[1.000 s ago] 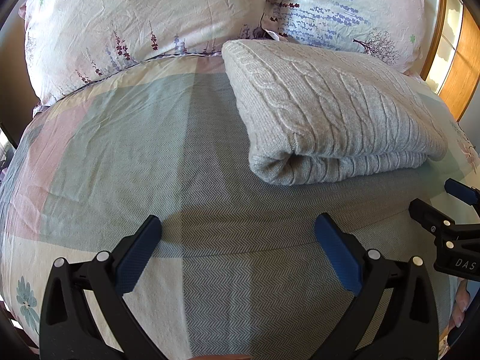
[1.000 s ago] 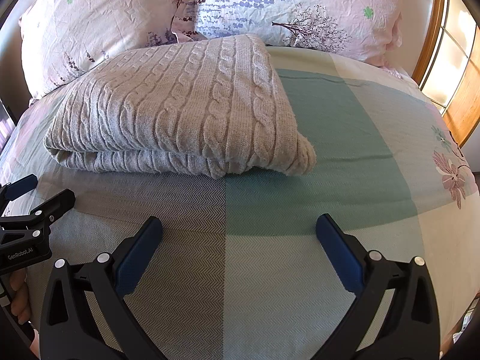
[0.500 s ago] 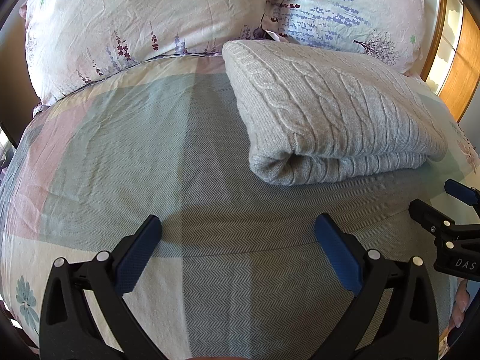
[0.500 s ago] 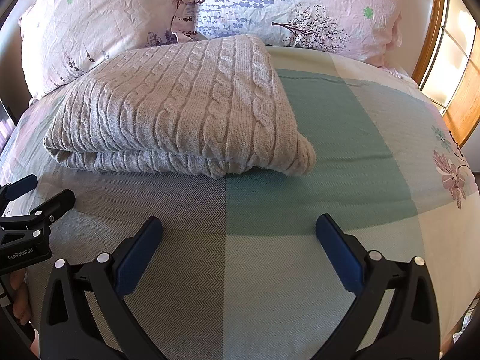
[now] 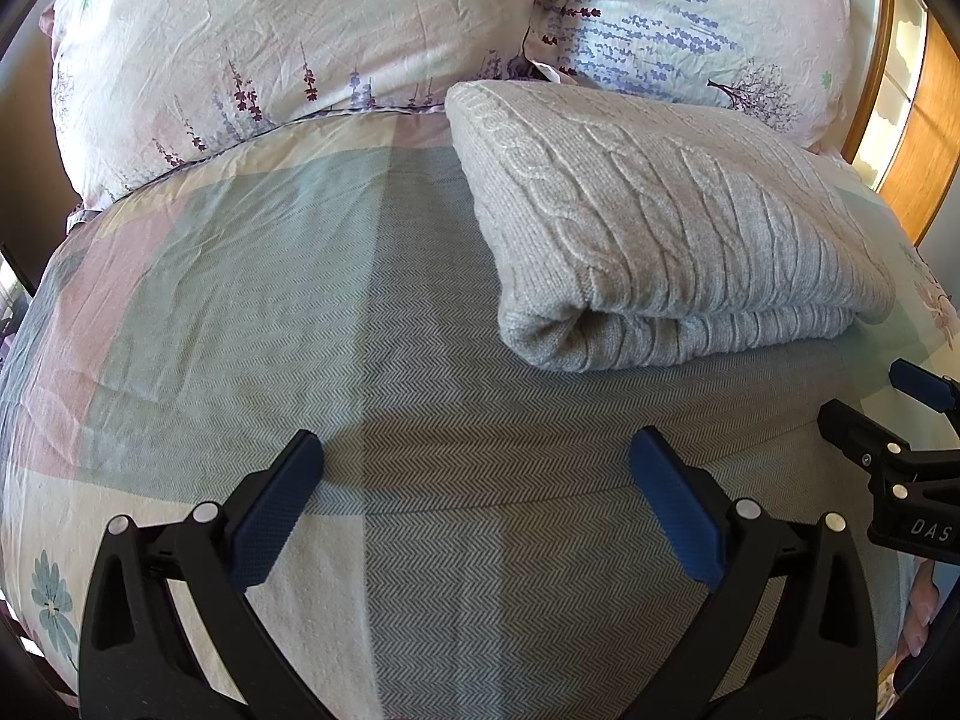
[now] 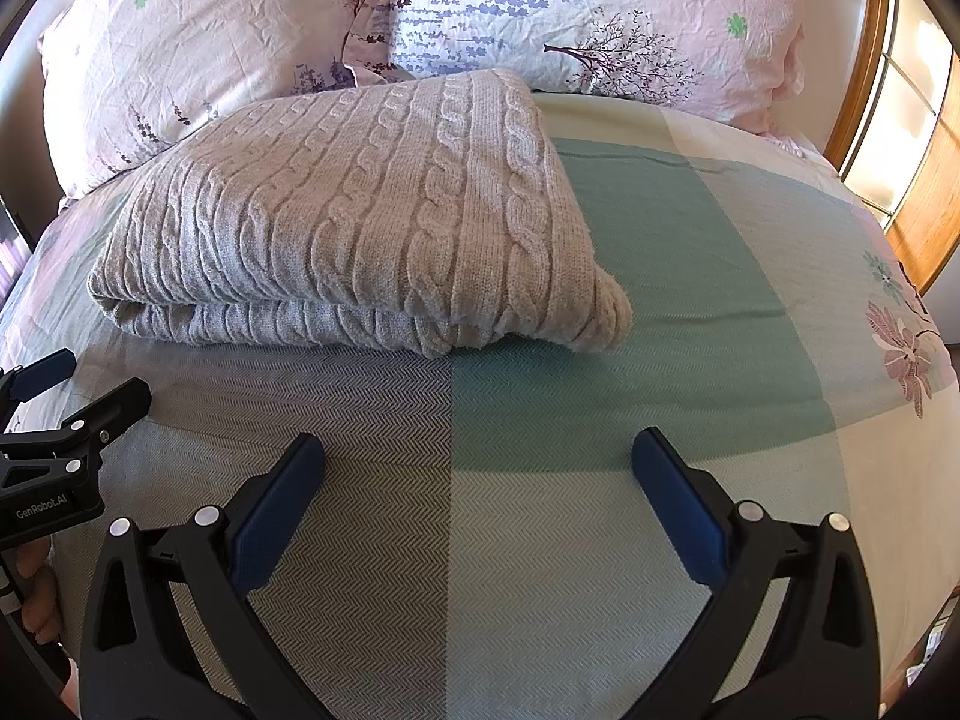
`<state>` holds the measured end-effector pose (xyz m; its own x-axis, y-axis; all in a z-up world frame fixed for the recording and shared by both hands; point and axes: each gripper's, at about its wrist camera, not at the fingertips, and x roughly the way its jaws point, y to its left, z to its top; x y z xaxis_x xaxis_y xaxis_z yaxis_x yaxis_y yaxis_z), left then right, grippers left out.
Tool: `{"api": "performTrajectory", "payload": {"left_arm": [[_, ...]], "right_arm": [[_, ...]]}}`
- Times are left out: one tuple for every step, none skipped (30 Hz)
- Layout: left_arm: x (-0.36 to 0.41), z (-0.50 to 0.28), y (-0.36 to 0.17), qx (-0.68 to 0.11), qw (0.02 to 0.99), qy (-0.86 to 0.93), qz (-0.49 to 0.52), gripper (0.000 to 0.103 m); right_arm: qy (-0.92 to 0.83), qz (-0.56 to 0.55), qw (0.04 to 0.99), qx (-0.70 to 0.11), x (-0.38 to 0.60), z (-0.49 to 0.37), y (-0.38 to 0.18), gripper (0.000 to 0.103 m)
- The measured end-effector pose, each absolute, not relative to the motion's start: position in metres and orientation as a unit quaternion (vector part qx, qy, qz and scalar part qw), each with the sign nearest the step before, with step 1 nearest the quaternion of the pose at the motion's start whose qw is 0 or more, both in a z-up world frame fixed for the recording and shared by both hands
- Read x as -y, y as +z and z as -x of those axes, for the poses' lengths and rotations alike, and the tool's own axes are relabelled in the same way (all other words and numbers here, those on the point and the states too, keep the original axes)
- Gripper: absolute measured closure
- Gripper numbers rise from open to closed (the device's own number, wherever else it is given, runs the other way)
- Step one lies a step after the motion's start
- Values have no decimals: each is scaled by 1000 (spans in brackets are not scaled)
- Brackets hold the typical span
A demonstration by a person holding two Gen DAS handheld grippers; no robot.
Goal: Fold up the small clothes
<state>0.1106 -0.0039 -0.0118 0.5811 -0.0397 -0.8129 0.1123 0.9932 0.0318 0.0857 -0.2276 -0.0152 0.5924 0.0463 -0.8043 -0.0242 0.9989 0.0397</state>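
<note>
A grey cable-knit sweater (image 5: 660, 228) lies folded into a thick rectangle on the bed, its rolled fold edge facing me; it also shows in the right wrist view (image 6: 360, 222). My left gripper (image 5: 474, 468) is open and empty, hovering over the bedspread short of the sweater's left corner. My right gripper (image 6: 477, 468) is open and empty, short of the sweater's right corner. Each gripper shows at the edge of the other's view: the right gripper (image 5: 888, 420) and the left gripper (image 6: 72, 396).
The bedspread (image 5: 240, 312) has pastel patches and a herringbone weave. Two floral pillows (image 5: 270, 36) (image 5: 690, 18) lean behind the sweater. A wooden bed frame (image 6: 864, 60) and a bright window lie at the far right.
</note>
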Motion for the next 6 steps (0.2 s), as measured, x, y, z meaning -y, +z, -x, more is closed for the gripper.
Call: {"api": "performTrajectory", "payload": {"left_arm": [[4, -110, -12, -455, 888, -42, -40, 2], [4, -111, -12, -455, 888, -42, -40, 2], [4, -111, -12, -455, 888, -43, -40, 2], [4, -111, -11, -455, 888, -42, -40, 2], [4, -111, -12, -455, 888, -42, -40, 2], [4, -111, -12, -455, 888, -43, -40, 2]], "right_arm": [[20, -12, 892, -451, 228, -86, -15, 1], [20, -12, 892, -451, 228, -86, -15, 1], [20, -12, 892, -451, 227, -86, -15, 1], [20, -12, 892, -451, 227, -86, -15, 1], [20, -12, 892, -451, 227, -86, -15, 1], [20, -12, 892, -451, 227, -86, -15, 1]]}}
